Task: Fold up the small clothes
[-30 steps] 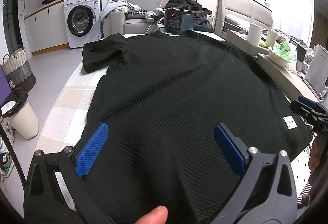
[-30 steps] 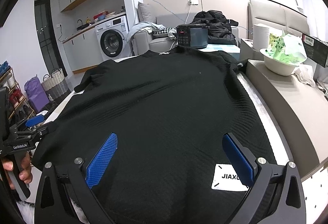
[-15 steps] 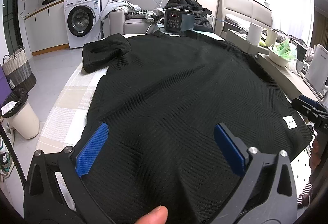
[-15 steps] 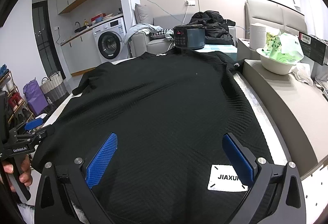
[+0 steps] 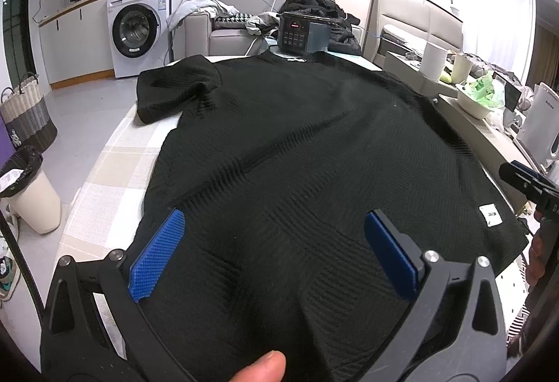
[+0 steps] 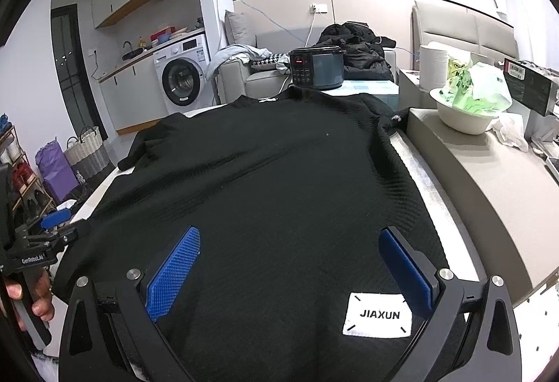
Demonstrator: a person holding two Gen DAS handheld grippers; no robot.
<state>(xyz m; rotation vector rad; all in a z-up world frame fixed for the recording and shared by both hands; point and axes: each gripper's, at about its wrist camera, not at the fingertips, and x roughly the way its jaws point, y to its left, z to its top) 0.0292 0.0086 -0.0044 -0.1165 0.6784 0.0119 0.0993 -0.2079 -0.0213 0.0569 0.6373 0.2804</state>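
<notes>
Shirt: the black shirt (image 5: 314, 172) is lying spread flat on the checked table (image 5: 115, 172), hem toward the cameras.
Left gripper (image 5: 276, 252): hovering over the hem, jaws wide apart, holding nothing.
Right gripper (image 6: 293, 273): also gaping wide, hovering beside the white label (image 6: 379, 314), gripping nothing.

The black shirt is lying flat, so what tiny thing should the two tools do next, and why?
Probably lower and pinch the near hem. The black shirt lies spread flat on the table, and both the left tool and the right tool hover open over its near edge, holding nothing yet.
</notes>
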